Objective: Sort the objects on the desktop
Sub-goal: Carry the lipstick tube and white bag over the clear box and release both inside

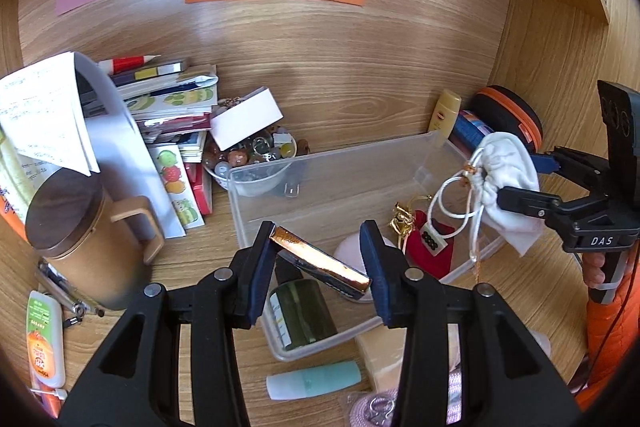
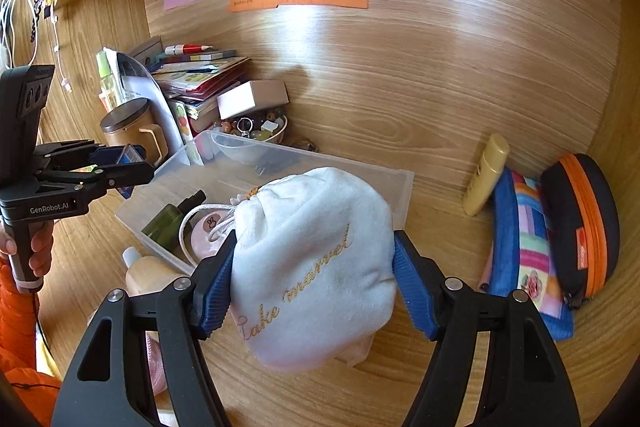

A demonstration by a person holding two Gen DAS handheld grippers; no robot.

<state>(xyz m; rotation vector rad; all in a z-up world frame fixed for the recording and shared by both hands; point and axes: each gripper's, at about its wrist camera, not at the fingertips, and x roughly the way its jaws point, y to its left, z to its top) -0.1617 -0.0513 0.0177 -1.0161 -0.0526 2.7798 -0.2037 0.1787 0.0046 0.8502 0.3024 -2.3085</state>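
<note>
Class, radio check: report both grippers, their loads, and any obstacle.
Left gripper shut on gold-edged case. Right gripper shut on white pouch. Both above clear bin; nothing blocking.

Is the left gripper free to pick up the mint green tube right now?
Probably not. The left gripper is already shut on a gold-edged flat case, though the mint green tube lies uncovered on the desk just below.

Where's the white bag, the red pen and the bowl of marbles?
white bag (image 2: 316, 267), right wrist view, middle of its front with gold lettering.
red pen (image 1: 130, 63), left wrist view, its red barrel.
bowl of marbles (image 1: 246, 155), left wrist view, the marbles inside.
</note>
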